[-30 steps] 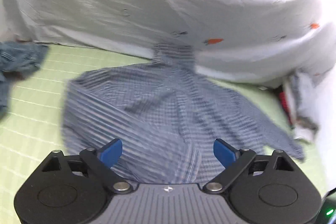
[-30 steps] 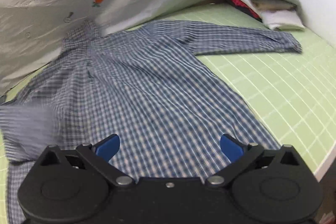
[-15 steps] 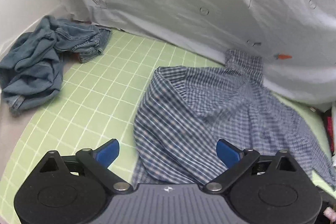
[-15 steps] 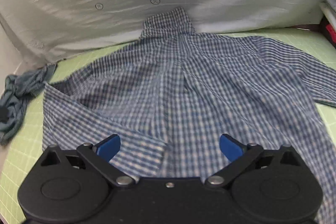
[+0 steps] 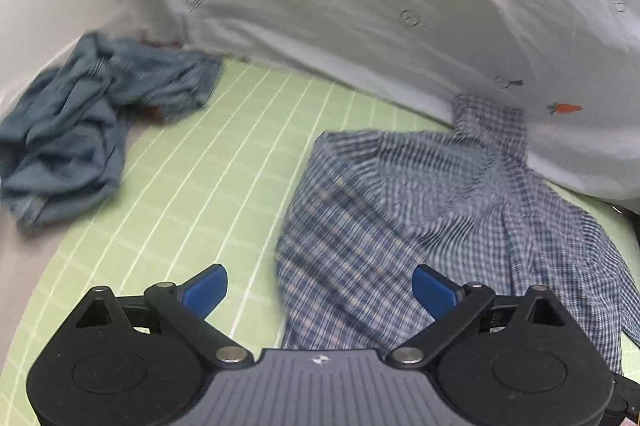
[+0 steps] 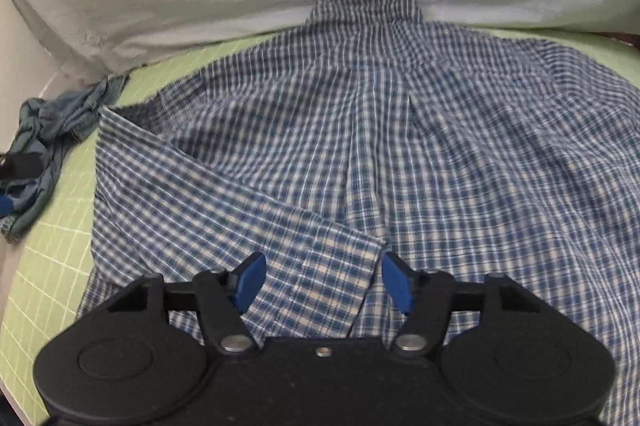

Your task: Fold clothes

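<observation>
A blue and white checked shirt [image 6: 360,130] lies spread on the green grid mat [image 6: 52,258], its collar [image 6: 364,2] against the white sheet at the back. Its left sleeve is folded across the body, the cuff [image 6: 320,266] lying just ahead of my right gripper [image 6: 322,280]. That gripper's jaws are closing, with the cuff between the blue pads but not pinched. In the left wrist view the shirt [image 5: 420,218] fills the right half. My left gripper [image 5: 320,290] stands wide open over the shirt's left edge and the mat [image 5: 192,194], holding nothing.
A crumpled pile of blue denim [image 5: 80,130] lies at the mat's left back corner, also seen as denim [image 6: 44,146] in the right wrist view. A white sheet with carrot prints [image 5: 360,6] rises behind the mat. Bare mat lies between denim and shirt.
Both views have swung left and lowered toward the shirt. The right gripper's pads have drawn closer together over the folded sleeve cuff. The denim pile has come into the left wrist view.
</observation>
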